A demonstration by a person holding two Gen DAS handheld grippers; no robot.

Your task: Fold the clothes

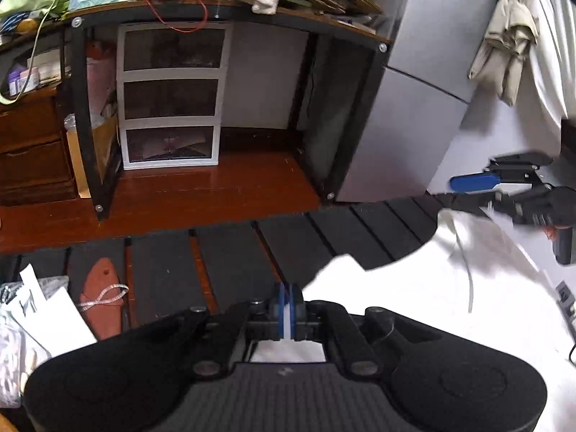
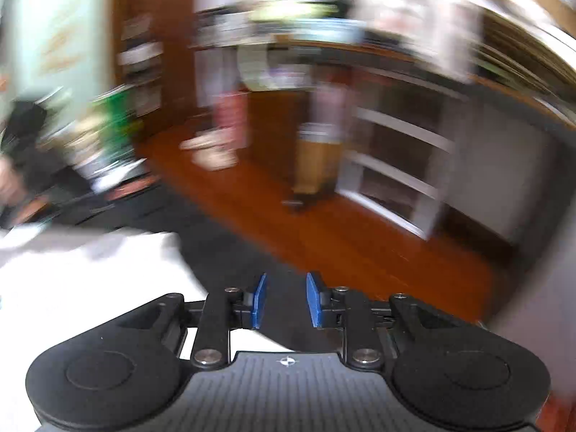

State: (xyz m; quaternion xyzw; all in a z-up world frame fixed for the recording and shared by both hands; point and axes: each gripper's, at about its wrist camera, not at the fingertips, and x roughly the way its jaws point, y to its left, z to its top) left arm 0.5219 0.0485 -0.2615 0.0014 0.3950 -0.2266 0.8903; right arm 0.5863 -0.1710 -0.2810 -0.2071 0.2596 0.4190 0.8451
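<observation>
You've got white garment (image 1: 414, 298) spread rumpled on dark mat, 3–5 o'clock in left wrist view, near edge pinched up.

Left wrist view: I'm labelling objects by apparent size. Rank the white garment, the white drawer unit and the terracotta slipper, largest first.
1. white garment, though nearness to the camera inflates it
2. white drawer unit
3. terracotta slipper

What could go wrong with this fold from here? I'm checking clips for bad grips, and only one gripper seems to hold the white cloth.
1. The left gripper pinches only a thin edge of the white cloth; a pull could slip it free.
2. The right gripper stands open with nothing between its pads, so the far side hangs unsupported and may crease.
3. The right wrist view is blurred, so a regrasp now could miss.
</observation>
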